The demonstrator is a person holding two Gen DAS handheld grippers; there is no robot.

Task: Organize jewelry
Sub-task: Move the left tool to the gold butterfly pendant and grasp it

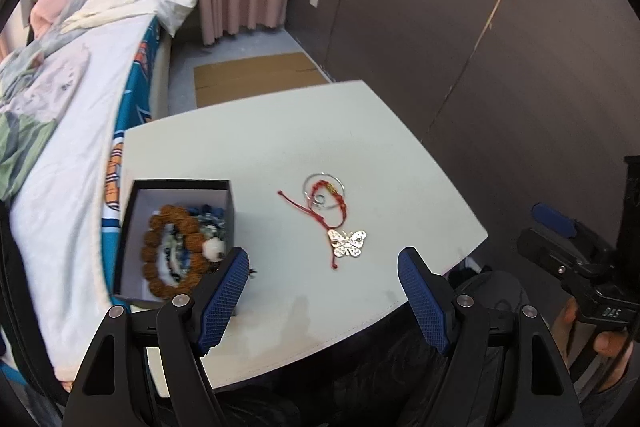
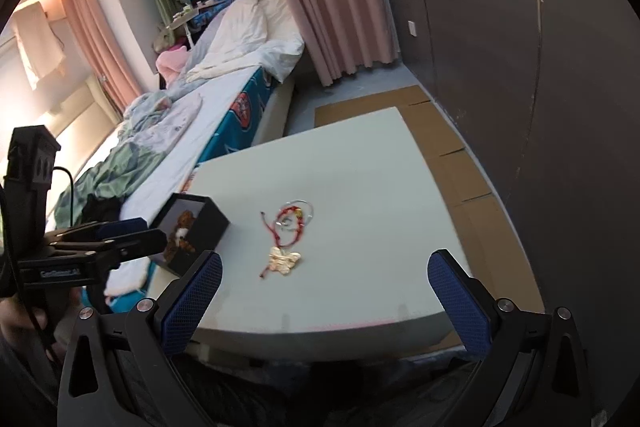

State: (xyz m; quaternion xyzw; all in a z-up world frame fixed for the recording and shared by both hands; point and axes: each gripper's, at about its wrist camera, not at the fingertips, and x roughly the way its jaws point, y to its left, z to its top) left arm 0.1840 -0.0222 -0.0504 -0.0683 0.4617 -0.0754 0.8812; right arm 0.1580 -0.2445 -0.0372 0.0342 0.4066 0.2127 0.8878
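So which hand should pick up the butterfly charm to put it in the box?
Probably the left. The butterfly charm lies just ahead of the open left hand-held gripper, with the box beside it. The right hand-held gripper is open too, but farther from the box.

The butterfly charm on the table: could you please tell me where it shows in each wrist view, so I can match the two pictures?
Left wrist view: the butterfly charm lies just below centre, ahead of the open blue fingers, right of the black box.
Right wrist view: the butterfly charm lies left of centre, right of the box.
Shared landmark: the red cord joined to the charm, its loop on the charm's far side in both views.
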